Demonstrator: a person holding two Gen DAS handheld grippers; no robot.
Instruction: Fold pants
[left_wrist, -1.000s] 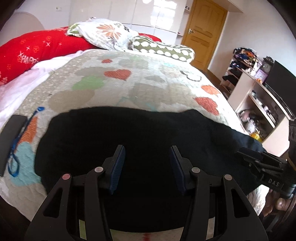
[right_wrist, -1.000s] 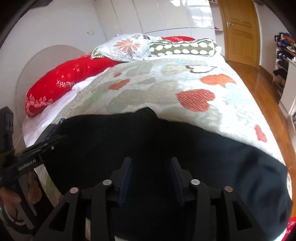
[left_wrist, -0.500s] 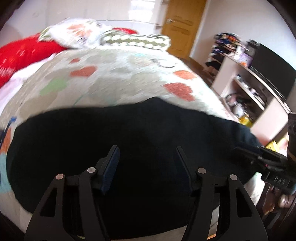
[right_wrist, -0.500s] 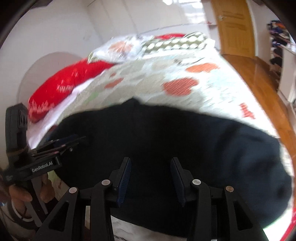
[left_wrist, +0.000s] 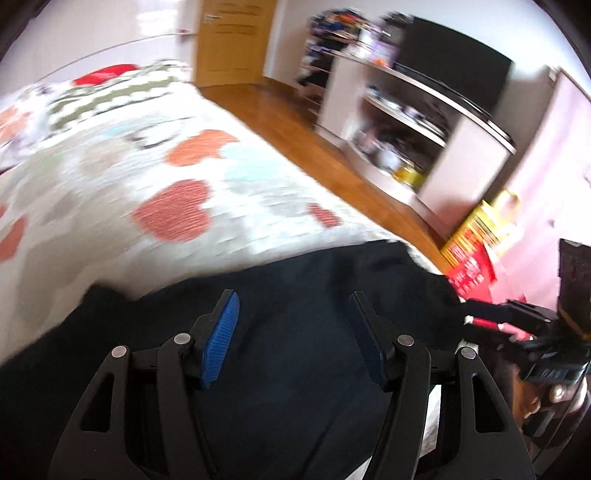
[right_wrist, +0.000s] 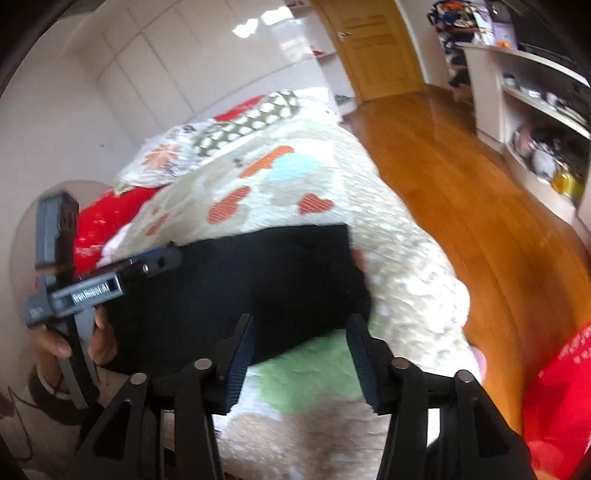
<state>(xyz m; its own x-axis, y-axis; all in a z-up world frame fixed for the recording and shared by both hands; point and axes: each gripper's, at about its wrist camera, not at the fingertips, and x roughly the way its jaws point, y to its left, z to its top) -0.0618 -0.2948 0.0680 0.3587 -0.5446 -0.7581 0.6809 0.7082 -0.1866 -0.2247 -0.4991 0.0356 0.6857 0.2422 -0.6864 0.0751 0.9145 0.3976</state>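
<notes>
The bed (right_wrist: 406, 258) fills most of both views, covered by a pale quilt (left_wrist: 110, 177) printed with orange hearts and pale blue and green patches. Beside it runs a bare wooden floor (right_wrist: 461, 177) up to a wooden door (right_wrist: 373, 48), with white wardrobe fronts (right_wrist: 177, 70) along the far wall. A white shelf unit (left_wrist: 424, 122), crowded with small items too blurred to name, stands across the floor from the bed, a dark screen (left_wrist: 450, 62) on top of it.

The black pants (right_wrist: 266, 280) lie spread across the near end of the quilt, one edge ending well short of the bed's floor side. At the head of the bed sit a red pillow (right_wrist: 107, 221), a flowered pillow (right_wrist: 162, 158) and a green one with white spots (right_wrist: 243, 125). Something red (right_wrist: 561, 402) crowds the lower corner of the right wrist view; a red and yellow box (left_wrist: 476, 236) stands on the floor.

The left claw (left_wrist: 293, 332) hangs over the pants with its blue pads (left_wrist: 221, 339) apart and nothing between them. The right claw (right_wrist: 299, 354) has just been opening; it stands apart over the pants' near edge and a green patch, gripping nothing. A hand (right_wrist: 74, 343) holds the left tool.
</notes>
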